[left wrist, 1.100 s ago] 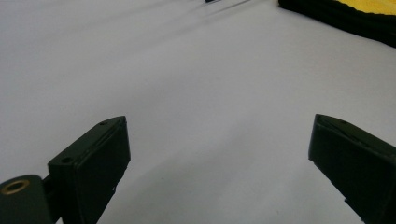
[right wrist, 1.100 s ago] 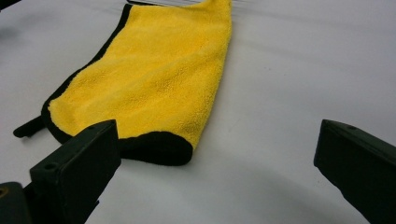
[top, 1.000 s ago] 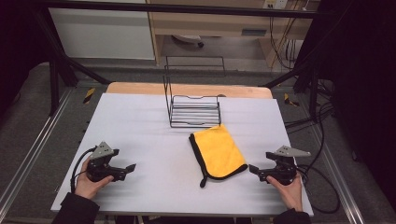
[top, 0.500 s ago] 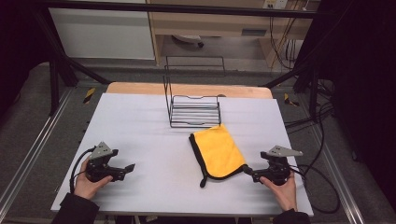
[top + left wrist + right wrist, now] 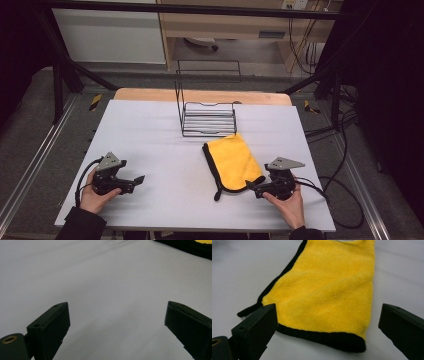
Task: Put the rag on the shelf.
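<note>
Since the earlier frame, right gripper (image 5: 254, 187) has crept inward to the near right corner of the yellow cloth (image 5: 231, 159), jaws spread wide and empty either side of its black-bound near hem; left gripper (image 5: 131, 180), at about 8 o'clock on the white table (image 5: 150, 125), hasn't shifted, jaws likewise spread over bare surface. Cloth lies folded flat just past table centre, with the wire rack (image 5: 208, 120) at its 12 o'clock. Risk: closing low on the hem may catch one layer only, letting the fold open, or may push the cloth along the smooth top.
</note>
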The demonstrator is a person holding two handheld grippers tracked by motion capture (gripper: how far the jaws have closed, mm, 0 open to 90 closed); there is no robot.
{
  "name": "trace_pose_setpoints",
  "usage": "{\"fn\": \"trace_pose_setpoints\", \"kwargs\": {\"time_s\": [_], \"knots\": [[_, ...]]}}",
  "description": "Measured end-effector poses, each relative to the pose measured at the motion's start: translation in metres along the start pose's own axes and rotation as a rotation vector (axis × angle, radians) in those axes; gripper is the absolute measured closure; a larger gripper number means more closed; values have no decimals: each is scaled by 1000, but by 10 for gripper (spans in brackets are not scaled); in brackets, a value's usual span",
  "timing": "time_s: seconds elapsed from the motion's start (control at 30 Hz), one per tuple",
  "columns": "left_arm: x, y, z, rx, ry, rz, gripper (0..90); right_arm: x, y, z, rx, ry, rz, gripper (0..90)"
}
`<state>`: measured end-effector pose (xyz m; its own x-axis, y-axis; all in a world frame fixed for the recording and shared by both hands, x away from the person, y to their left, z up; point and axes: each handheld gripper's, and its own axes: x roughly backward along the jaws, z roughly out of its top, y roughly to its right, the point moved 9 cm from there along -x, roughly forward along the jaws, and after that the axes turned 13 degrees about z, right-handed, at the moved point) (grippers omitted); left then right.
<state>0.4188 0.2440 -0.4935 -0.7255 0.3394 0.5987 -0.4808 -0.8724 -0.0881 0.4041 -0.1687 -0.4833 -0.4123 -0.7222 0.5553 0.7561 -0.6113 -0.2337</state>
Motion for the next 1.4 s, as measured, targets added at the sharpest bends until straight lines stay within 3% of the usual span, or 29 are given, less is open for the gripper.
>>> {"fn": "trace_pose_setpoints", "kwargs": {"time_s": [0.37, 0.77, 0.97, 1.4], "knots": [[-1, -1, 0, -1, -2, 8, 60, -24, -23, 8, 48, -36, 13, 97], [-3, -1, 0, -8, -10, 14, 63, -59, -49, 9, 122, -119, 48, 307], [-2, -1, 0, -8, -9, 14, 65, -73, -52, 5, 135, -168, 31, 362], [-3, -1, -1, -25, -15, 14, 68, -79, -49, 3, 122, -182, -31, 437]]}}
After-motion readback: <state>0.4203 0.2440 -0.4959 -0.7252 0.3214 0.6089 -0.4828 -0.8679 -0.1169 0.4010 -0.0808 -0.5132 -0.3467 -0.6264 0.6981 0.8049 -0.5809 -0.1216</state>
